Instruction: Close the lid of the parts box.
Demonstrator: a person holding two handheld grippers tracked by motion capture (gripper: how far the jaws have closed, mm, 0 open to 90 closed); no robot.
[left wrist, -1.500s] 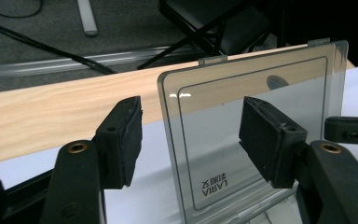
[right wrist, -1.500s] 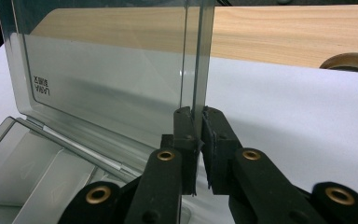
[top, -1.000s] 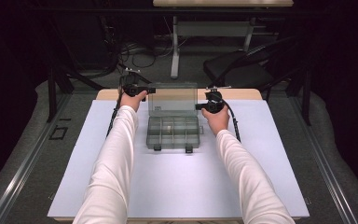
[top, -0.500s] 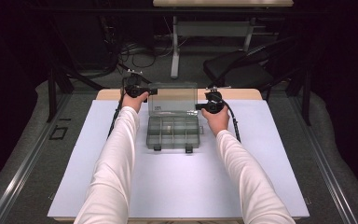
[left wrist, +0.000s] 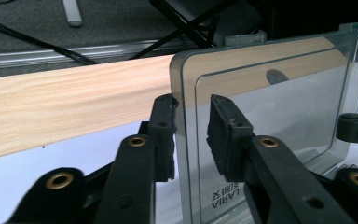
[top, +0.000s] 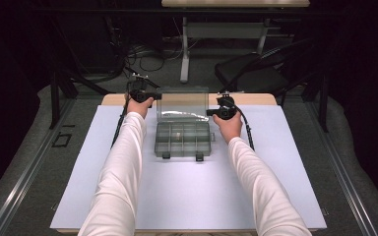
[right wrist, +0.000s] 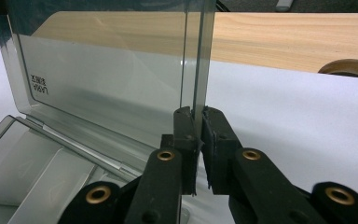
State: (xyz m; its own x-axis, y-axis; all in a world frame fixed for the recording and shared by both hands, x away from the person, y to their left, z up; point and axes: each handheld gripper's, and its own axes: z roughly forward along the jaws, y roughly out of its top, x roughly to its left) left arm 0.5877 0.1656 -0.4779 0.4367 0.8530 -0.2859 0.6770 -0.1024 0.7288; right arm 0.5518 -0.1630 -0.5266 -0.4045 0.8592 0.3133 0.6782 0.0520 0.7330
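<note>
A clear plastic compartment box (top: 183,139) lies on the white mat, and its lid (top: 182,103) stands upright at the far side. My left gripper (top: 153,97) straddles the lid's left edge. Up close, the left gripper (left wrist: 191,112) has just been closing around the lid (left wrist: 279,107); one pad touches it and the other stands a little off. My right gripper (top: 210,112) holds the lid's right edge. In the right gripper view, the gripper (right wrist: 196,122) is shut on the lid (right wrist: 107,74), above the open tray (right wrist: 28,158).
The white mat (top: 187,196) covers a wooden table whose far strip (top: 256,99) shows bare, with a round hole (right wrist: 349,67) in it. Behind the table are a dark chair (top: 251,73), table legs and floor cables. Both sleeved forearms reach in from the bottom.
</note>
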